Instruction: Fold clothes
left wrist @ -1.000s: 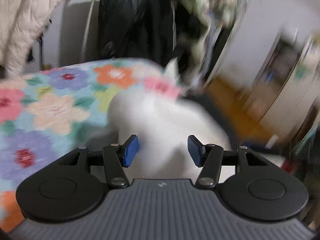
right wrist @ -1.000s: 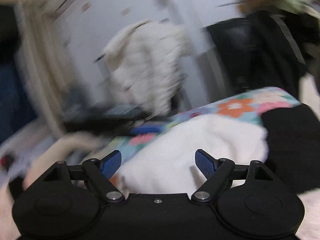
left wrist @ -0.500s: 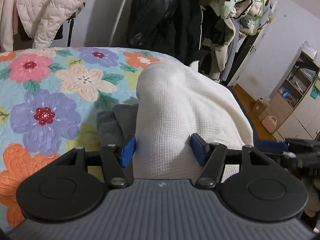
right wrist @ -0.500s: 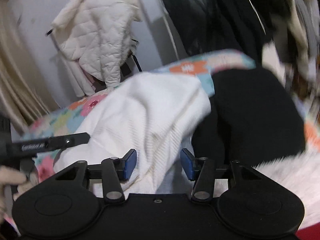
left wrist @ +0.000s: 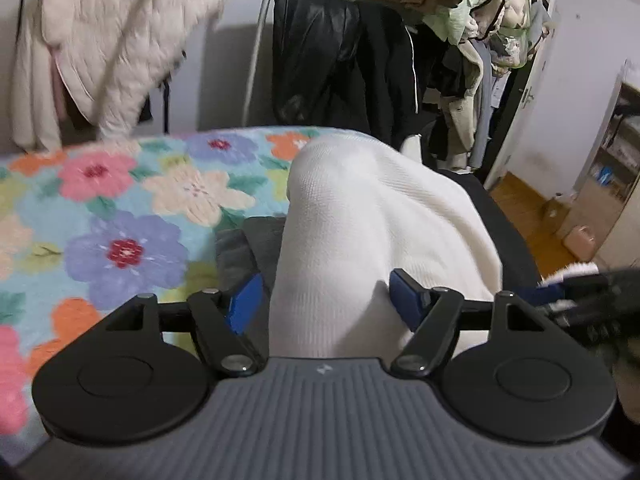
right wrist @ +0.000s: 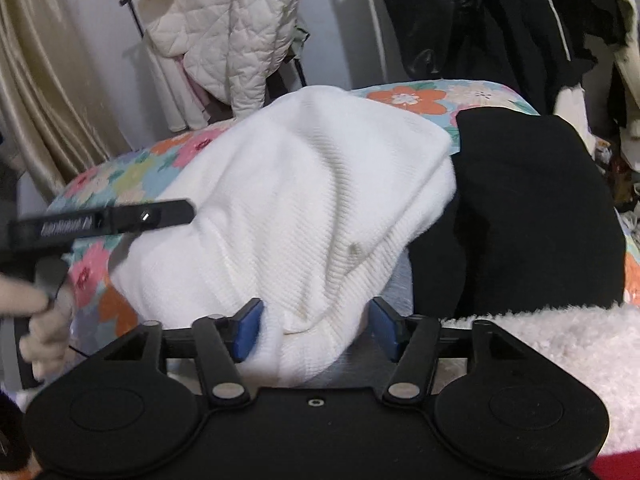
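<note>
While both sets of jaws are opening, a white knit garment (left wrist: pixel 372 232) lies bunched on a floral bedspread (left wrist: pixel 120 216), its fabric between the blue pads of the left gripper (left wrist: pixel 324 300) and right gripper (right wrist: pixel 312 324), neither clamping it; black clothing (right wrist: pixel 520 216) lies beside it.

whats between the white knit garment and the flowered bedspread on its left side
In the left wrist view, a folded grey garment lies under the white knit garment's left edge, on the flowered bedspread.
</note>
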A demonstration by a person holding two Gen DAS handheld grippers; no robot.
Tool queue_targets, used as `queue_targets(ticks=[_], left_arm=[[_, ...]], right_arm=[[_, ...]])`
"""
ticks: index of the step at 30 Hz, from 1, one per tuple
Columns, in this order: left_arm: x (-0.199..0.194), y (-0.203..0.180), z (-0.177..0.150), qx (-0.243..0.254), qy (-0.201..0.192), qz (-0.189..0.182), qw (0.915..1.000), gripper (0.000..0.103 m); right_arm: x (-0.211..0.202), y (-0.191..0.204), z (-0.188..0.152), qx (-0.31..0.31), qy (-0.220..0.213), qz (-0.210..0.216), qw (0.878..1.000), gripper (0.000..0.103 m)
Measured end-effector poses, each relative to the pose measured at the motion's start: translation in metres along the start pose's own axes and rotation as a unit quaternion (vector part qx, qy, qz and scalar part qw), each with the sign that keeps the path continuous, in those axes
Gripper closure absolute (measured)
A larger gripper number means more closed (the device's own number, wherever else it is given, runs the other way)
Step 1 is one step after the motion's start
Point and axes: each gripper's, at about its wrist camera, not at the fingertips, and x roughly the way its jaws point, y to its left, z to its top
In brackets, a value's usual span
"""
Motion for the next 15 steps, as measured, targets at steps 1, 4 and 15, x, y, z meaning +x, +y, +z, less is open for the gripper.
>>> queue_targets(ticks=[1, 4, 15], left_arm=[[-0.011, -0.007, -0.002, 0.011, -0.012, 0.028, 0.9995, 0.011], [-0.045, -0.029, -0.015, 0.054, -0.077, 0.138, 0.986, 0.0], [-0.112, -0.019, -0.042, 0.001, -0.027, 0.134, 0.9907, 0.0]], right_arm=[[-0.003, 0.003, 0.002, 0.0, -0.003, -0.004, 1.0, 0.032], [-0.01, 0.012, 0.0, -0.005, -0.017, -0.016, 1.0, 0.032], [-0.042, 0.051, -0.004, -0.032, -0.112, -0.082, 0.99, 0.014]])
